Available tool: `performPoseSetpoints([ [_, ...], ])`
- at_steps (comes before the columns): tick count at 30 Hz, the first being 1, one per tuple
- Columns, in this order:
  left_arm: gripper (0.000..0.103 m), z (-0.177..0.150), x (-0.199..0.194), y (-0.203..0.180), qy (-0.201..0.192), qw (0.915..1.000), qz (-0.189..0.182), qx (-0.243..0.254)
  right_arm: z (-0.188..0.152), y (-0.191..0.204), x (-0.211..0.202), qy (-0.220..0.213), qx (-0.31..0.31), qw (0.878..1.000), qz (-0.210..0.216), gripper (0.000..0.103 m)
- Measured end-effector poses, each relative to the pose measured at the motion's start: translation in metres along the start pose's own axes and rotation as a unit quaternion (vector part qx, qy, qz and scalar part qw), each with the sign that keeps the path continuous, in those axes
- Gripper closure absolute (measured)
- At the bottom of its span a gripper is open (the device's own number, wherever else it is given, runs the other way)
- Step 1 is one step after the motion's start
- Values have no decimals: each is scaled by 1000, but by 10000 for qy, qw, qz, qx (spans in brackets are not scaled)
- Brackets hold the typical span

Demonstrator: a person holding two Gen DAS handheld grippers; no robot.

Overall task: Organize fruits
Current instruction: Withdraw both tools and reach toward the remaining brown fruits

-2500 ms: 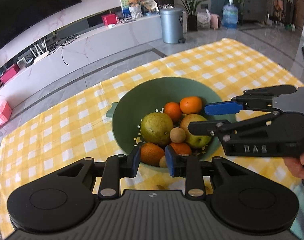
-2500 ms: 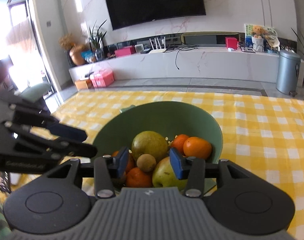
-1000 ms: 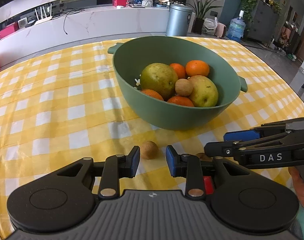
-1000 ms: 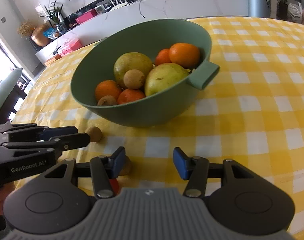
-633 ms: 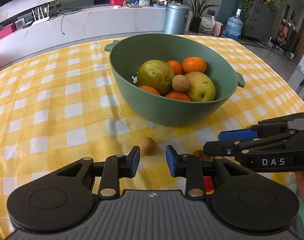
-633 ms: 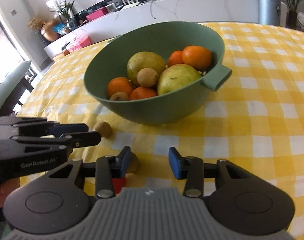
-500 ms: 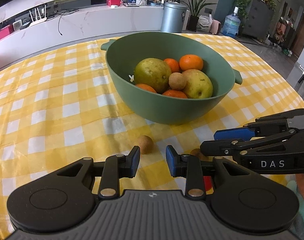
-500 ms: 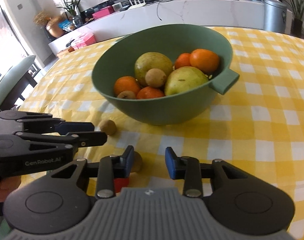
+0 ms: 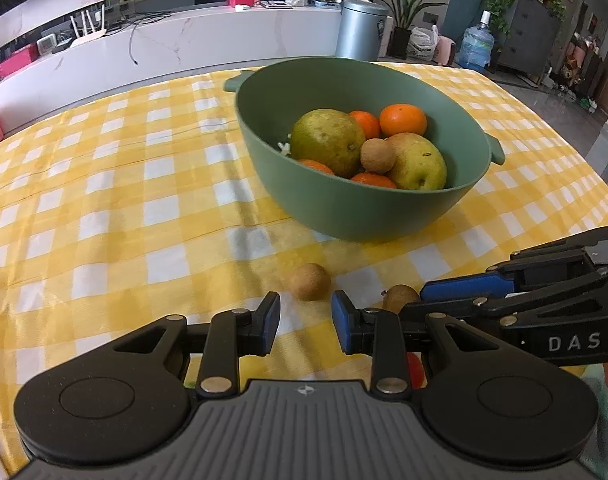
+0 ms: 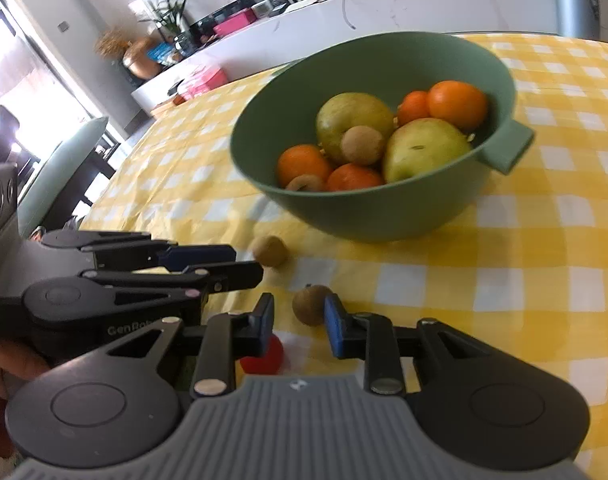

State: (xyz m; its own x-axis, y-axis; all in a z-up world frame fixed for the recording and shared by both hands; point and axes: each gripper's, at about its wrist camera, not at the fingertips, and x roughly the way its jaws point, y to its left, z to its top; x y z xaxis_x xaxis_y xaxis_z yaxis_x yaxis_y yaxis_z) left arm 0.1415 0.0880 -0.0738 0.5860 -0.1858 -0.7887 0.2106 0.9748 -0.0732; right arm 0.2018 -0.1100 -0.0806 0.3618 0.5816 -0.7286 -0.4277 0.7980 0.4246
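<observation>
Both grippers had dropped from over the green bowl (image 9: pixel 356 216) to the desk (image 9: pixel 103 200) in front of it, and the right gripper (image 10: pixel 297 322) had narrowed its fingers. Its log figure fell to near shut, yet nothing showed between them; one small brown fruit (image 10: pixel 312 304) lay just beyond the tips, beside a red fruit (image 10: pixel 263 356). The left gripper (image 9: pixel 306 322) hovered with fingers narrow and empty, another brown fruit (image 9: pixel 310 281) just ahead. The step in hand looked like gathering the loose fruits. Next, the right fingers would probably need reopening around the brown fruit before lifting it into the bowl.
</observation>
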Motion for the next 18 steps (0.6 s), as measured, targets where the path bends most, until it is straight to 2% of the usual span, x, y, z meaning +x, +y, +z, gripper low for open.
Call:
performPoseSetpoints([
  [4,67,-2,-2,3,18,10000,10,-71,-3,4,5,39,-177,9995,-263,79],
  [9,66,-1,2,-2,-11,9999,100,88,0,10,11,-32,-410,9986,-324,79],
  [13,66,0,5,-1,-24,9998,165,62,-1,15,20,89,-582,9978,-305,80],
  [18,64,4,11,-4,-131,9998,151,26,-1,17,13,-97,-774,9954,-558,81],
])
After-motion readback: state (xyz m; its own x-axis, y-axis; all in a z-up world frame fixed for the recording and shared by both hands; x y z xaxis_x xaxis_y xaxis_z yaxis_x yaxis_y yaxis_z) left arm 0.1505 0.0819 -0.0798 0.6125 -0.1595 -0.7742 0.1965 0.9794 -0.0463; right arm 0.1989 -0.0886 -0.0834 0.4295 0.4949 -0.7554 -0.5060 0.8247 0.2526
